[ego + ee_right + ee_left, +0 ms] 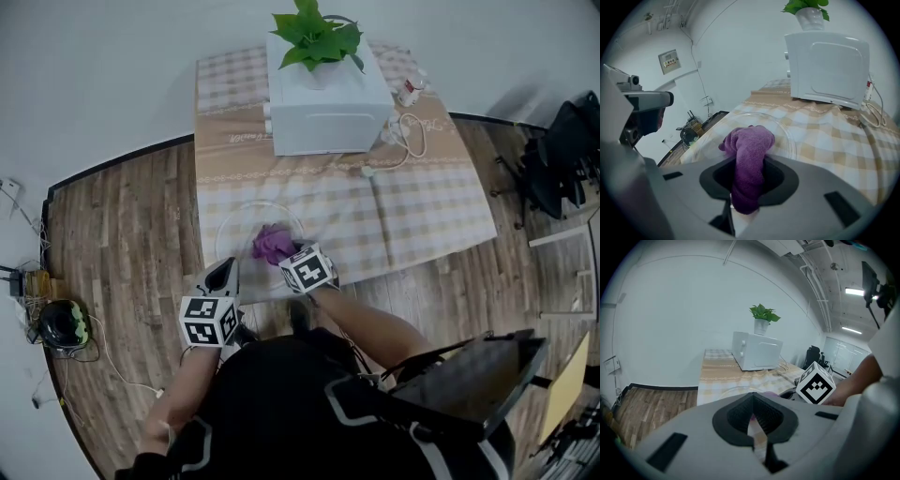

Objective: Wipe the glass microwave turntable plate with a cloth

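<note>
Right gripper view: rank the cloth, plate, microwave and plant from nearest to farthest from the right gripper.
1. Cloth: held between the jaws.
2. Plate: just ahead, under the cloth's front end.
3. Microwave: farther back, on the right.
4. Plant: on top of the microwave, behind its near face.

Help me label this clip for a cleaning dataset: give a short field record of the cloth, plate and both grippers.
cloth: purple, bunched, on the plate
plate: clear glass, flat on the checked tablecloth
right gripper: shut on cloth
left gripper: jaws together at plate's near rim; grip on glass unclear
behind: white microwave, potted plant on top
</note>
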